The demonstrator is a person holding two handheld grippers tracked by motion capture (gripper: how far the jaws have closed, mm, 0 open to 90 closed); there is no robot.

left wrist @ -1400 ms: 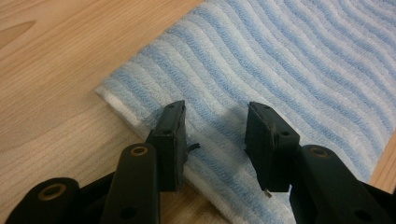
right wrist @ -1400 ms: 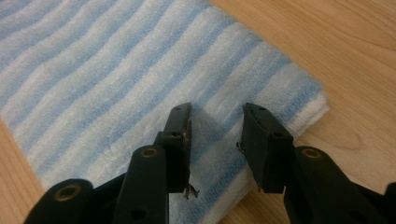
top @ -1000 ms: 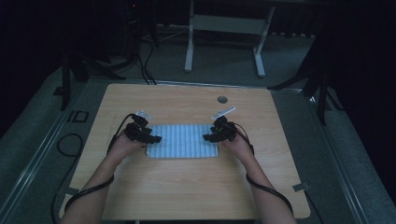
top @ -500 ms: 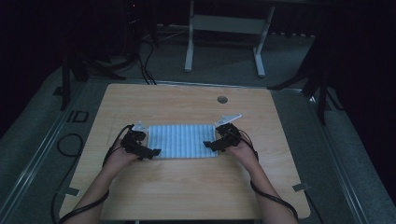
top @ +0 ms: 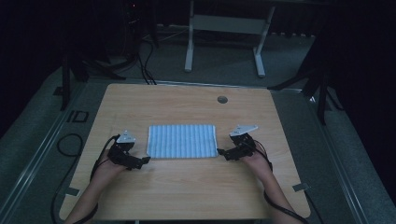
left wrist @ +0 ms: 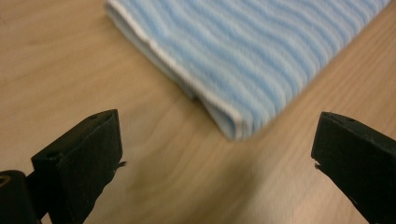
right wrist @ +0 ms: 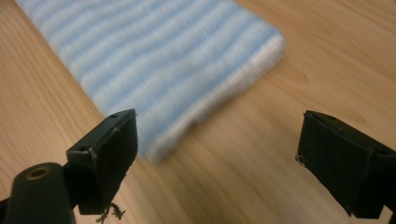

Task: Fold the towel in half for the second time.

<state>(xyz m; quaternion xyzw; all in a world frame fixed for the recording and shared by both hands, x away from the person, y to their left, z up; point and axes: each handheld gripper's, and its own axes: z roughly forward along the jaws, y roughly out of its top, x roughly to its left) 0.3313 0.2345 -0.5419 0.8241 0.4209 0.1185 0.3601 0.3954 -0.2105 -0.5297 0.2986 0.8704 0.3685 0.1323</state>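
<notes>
A folded blue-and-white striped cloth [top: 182,141] lies flat near the middle of the wooden counter [top: 187,191], a little toward the person's side, with a gripper at each of its near corners. The left gripper [top: 140,162] sits just off the near left corner, jaws wide apart and holding nothing; in the left gripper view that corner [left wrist: 236,128] lies ahead between the jaws, clear of both. The right gripper [top: 225,153] sits just off the near right corner, its jaws likewise spread and empty, with the corner [right wrist: 161,151] close to one jaw in its own view. The likeliest trouble from here, as I judge it, is a partial grab: the cloth is folded in layers (the doubled white edge shows at both corners), so a jaw closing too shallow could catch only the top layer and pull the fold open. Uneven timing between the hands could also drag the cloth askew, since it lies loose on smooth wood. The cloth's long axis runs left to right across the counter, its stripes running front to back, and its long edges lie parallel to the counter's near edge.
</notes>
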